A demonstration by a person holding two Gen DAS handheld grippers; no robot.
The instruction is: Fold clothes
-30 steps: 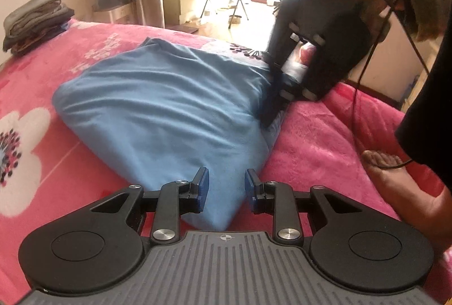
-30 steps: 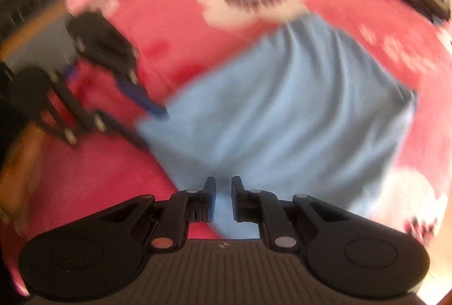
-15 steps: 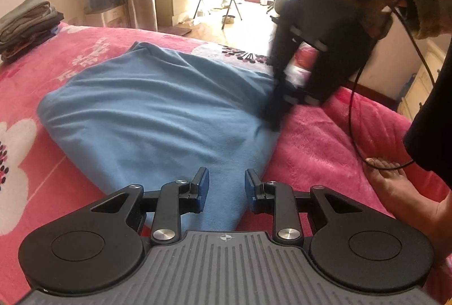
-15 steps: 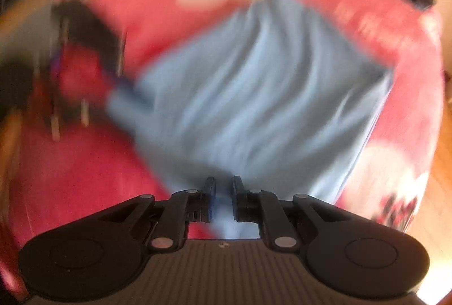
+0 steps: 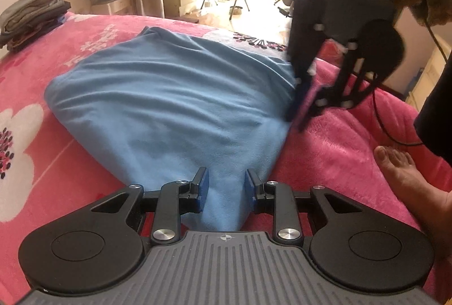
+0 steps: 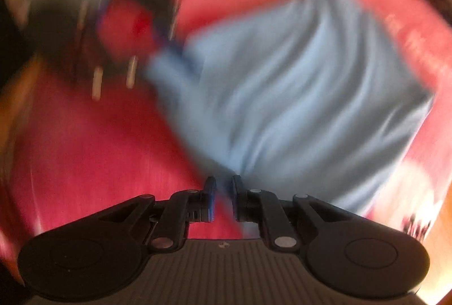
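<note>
While the right-wrist view is badly smeared by motion, the left-wrist view is sharp enough to settle the layout. A blue garment (image 5: 169, 96) lies spread on the pink floral blanket (image 5: 353, 141) of the bed, its near corner running between the fingers of the left gripper (image 5: 224, 182). That gripper's jaws stand a moderate gap apart with cloth between them; whether the pads pinch it cannot be told. The right gripper (image 6: 223, 189) has its jaws nearly together at the garment's right-hand corner, apparently nipping the cloth, though blur leaves this uncertain.

Change noted: over the last second the garment has drawn flatter and wider, its far corner reaching further toward the blanket's far edge, and the right gripper has shifted at its corner. Judgement: the cloth is being pulled taut and squared, ready for a fold. A stack of folded clothes (image 5: 31, 14) sits at the far left corner.
</note>
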